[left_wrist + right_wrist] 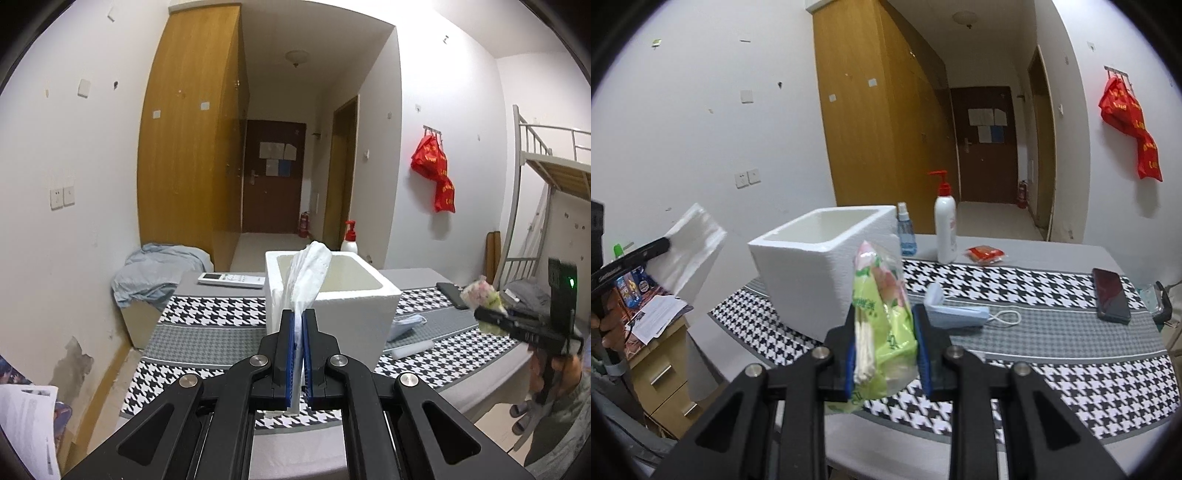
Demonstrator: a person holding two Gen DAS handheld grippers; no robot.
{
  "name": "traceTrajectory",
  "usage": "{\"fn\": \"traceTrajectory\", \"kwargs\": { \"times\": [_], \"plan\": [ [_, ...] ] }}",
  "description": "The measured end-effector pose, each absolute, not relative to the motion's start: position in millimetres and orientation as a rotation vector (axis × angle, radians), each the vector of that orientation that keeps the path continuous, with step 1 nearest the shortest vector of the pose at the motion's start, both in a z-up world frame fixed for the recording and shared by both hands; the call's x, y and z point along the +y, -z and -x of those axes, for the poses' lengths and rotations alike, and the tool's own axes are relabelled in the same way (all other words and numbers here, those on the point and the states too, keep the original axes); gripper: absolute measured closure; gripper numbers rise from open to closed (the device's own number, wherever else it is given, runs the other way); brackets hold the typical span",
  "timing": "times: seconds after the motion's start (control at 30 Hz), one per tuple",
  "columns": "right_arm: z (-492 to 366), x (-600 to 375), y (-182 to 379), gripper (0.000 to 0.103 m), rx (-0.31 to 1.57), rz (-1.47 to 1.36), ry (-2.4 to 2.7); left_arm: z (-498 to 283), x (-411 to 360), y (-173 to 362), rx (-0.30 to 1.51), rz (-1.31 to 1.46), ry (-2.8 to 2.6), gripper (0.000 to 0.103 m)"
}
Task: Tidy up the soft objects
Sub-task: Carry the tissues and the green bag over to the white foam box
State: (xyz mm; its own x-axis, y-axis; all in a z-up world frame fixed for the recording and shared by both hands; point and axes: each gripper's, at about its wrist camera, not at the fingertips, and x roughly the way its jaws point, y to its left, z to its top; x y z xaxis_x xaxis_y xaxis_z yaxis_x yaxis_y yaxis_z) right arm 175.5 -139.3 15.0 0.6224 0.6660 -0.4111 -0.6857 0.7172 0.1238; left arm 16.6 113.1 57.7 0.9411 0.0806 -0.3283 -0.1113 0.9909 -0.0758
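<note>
Tissues (308, 273), a white folded stack, stand pinched between the blue pads (291, 354) of the left gripper (299, 332), held raised in front of the near wall of the white foam box (369, 314). From the right wrist view the same stack (692, 251) hangs in the air to the left of the box (812, 280), clear of the table. The right gripper (886, 347) is clamped on a green plastic pack of cotton swabs (882, 321), held upright above the near part of the houndstooth tablecloth (1052, 369), just right of the box. A blue face mask (960, 315) lies on the cloth behind that pack. Farther back stand a small blue spray bottle (907, 236) and a white pump bottle (945, 229); a red packet (985, 254) lies right of them, and a dark phone (1110, 295) rests at far right.
</note>
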Motion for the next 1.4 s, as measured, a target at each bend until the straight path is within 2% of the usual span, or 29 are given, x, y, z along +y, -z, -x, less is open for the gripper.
{"fn": "traceTrajectory", "kwargs": {
  "times": [0.6, 1.4],
  "plan": [
    [-148.5, -84.8, 2.7, 0.073, 0.453, 0.013, -0.809, -32.4, 144.3, -68.0, 0.264, 0.046, -0.151, 0.098],
    [-181.7, -16.3, -38.2, 0.073, 0.451, 0.07, -0.887, -68.8, 168.5, -75.6, 0.256, 0.059, -0.141, 0.098]
  ]
}}
